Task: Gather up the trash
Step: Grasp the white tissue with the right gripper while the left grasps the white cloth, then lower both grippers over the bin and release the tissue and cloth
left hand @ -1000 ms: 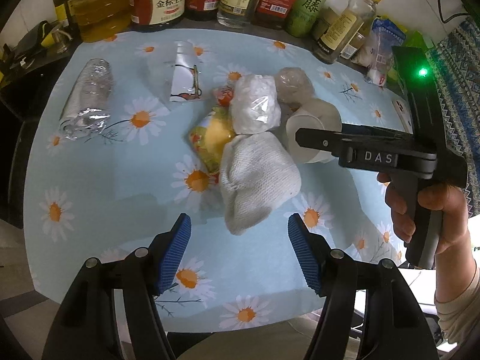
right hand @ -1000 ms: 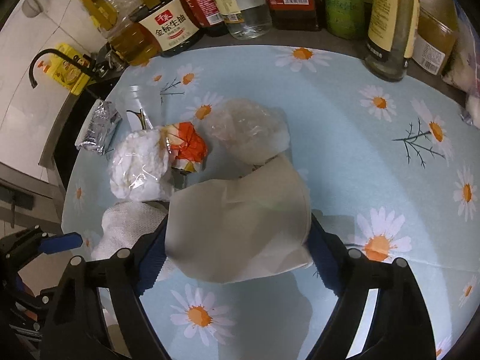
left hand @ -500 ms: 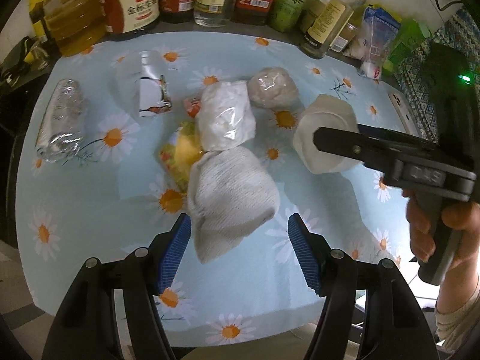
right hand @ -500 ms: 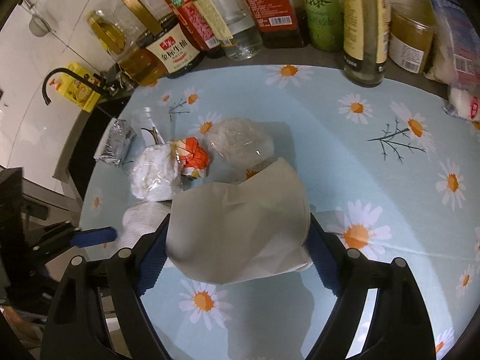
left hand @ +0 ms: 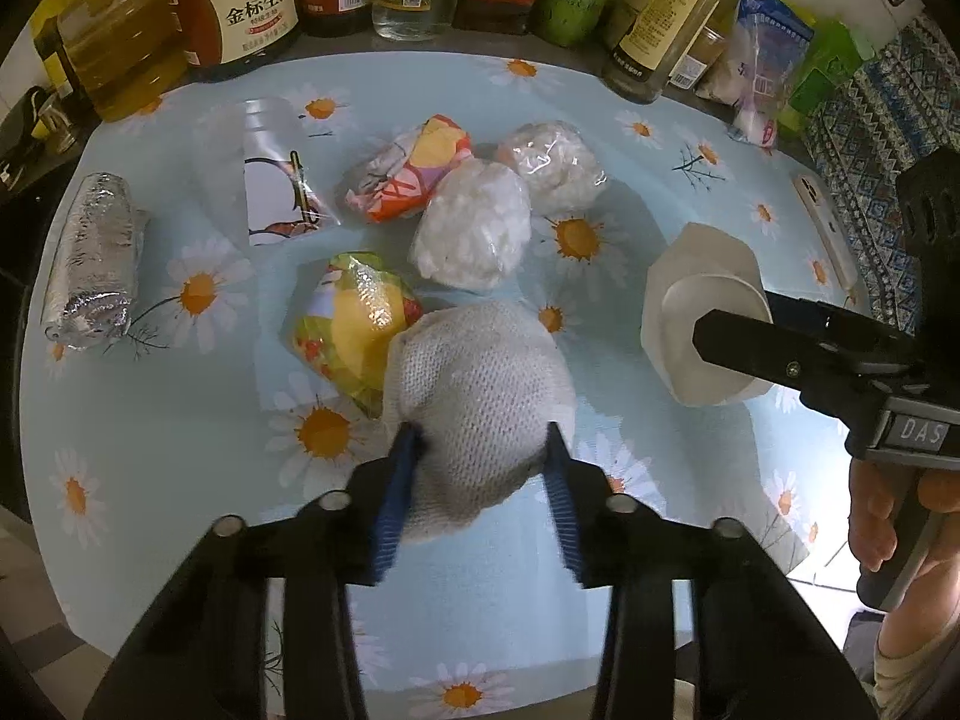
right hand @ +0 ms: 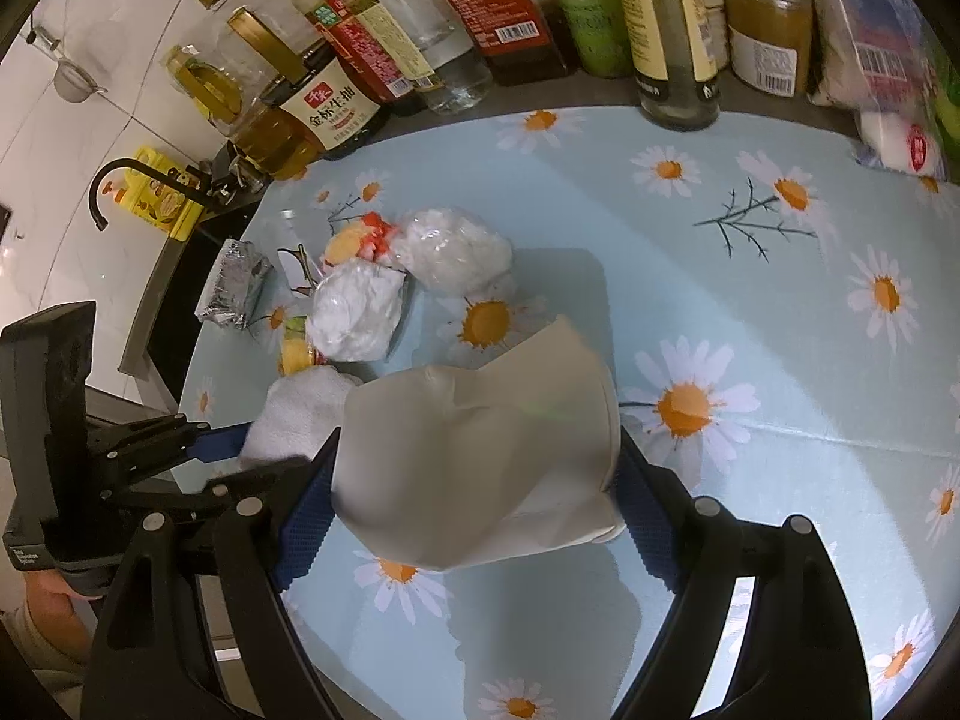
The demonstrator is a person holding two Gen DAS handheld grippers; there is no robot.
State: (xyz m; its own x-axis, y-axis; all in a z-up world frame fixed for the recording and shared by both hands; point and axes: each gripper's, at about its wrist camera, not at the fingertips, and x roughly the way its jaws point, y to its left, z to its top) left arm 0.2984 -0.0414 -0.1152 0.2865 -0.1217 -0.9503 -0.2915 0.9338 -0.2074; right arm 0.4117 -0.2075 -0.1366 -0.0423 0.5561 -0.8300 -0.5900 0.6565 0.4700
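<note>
My left gripper (left hand: 480, 498) is shut on a crumpled white cloth wad (left hand: 480, 396) at the near middle of the daisy tablecloth; the wad also shows in the right wrist view (right hand: 294, 414). My right gripper (right hand: 474, 516) is shut on a crushed white paper cup (right hand: 480, 456) and holds it above the cloth; the cup shows at the right of the left wrist view (left hand: 702, 318). Beyond lie a yellow wrapper (left hand: 354, 324), a white bagged wad (left hand: 474, 234), a clear bagged wad (left hand: 558, 168), an orange wrapper (left hand: 408, 174), a clear plastic packet (left hand: 276, 180) and a foil roll (left hand: 96, 264).
A row of sauce and oil bottles (left hand: 252, 6) stands along the back edge, with bagged goods (left hand: 762, 66) at the back right. A phone (left hand: 822, 228) lies at the right edge. The table edge (left hand: 420, 690) is close to me.
My left gripper moved forward and closed on the white cloth wad. My right gripper, still holding the paper cup, lifted it and drew back to the right.
</note>
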